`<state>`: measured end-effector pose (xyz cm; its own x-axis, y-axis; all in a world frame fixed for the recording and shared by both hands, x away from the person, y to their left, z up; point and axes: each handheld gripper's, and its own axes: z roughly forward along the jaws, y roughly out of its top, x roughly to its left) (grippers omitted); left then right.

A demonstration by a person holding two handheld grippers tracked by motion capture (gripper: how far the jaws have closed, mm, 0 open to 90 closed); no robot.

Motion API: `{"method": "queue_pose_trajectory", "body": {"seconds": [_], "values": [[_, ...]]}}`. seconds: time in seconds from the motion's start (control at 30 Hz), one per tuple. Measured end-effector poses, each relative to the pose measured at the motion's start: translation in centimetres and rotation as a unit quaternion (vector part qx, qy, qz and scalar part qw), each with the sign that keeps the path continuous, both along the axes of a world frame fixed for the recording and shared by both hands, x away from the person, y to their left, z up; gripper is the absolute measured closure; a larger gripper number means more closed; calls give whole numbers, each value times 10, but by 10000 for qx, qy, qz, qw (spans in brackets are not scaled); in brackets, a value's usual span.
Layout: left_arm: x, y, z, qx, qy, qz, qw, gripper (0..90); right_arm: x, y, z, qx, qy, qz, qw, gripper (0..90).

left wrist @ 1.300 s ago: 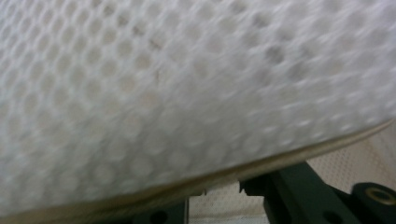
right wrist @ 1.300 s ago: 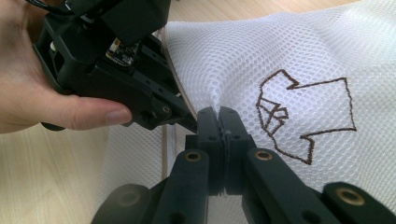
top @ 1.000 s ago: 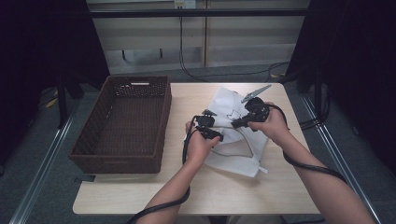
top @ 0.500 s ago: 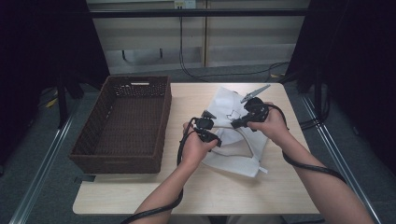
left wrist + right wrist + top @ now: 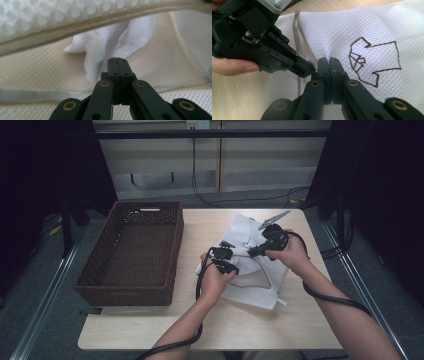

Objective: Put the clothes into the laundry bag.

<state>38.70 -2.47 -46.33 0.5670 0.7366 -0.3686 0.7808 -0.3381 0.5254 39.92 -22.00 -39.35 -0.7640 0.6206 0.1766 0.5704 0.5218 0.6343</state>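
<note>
- We see the mesh laundry bag [image 5: 250,270] lying on the bench [image 5: 300,330], at 3 o'clock from the wicker basket [image 5: 135,255].
- Our left gripper [image 5: 116,60] has its fingers pressed together inside the bag's opening, beside white cloth [image 5: 100,50].
- Our right gripper [image 5: 328,60] pinches the mesh.

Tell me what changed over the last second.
Almost nothing. The left gripper edged slightly toward the person, its cable loop shifting with it. The right gripper stays shut on the white mesh bag. The bag and the wicker basket lie as before.
</note>
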Motion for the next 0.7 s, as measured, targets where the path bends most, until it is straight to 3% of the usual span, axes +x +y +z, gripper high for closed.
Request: {"method": "queue_pose_trajectory", "body": {"seconds": [0.2, 0.27, 0.43, 0.7], "values": [[1, -7, -5, -111, -166, 62, 9998, 900, 0, 1, -1, -27, 3, 1, 10000, 898], [3, -7, -7, -52, -179, -11, 9998, 900, 0, 0, -1, -24, 5, -1, 10000, 898], [7, -12, -13, -180, -331, 233, 9990, 900, 0, 0, -1, -7, 19, -6, 10000, 898], [12, -11, -16, -272, -514, 376, 9976, 885, 0, 0, -2, -5, 41, 12, 10000, 898]]}}
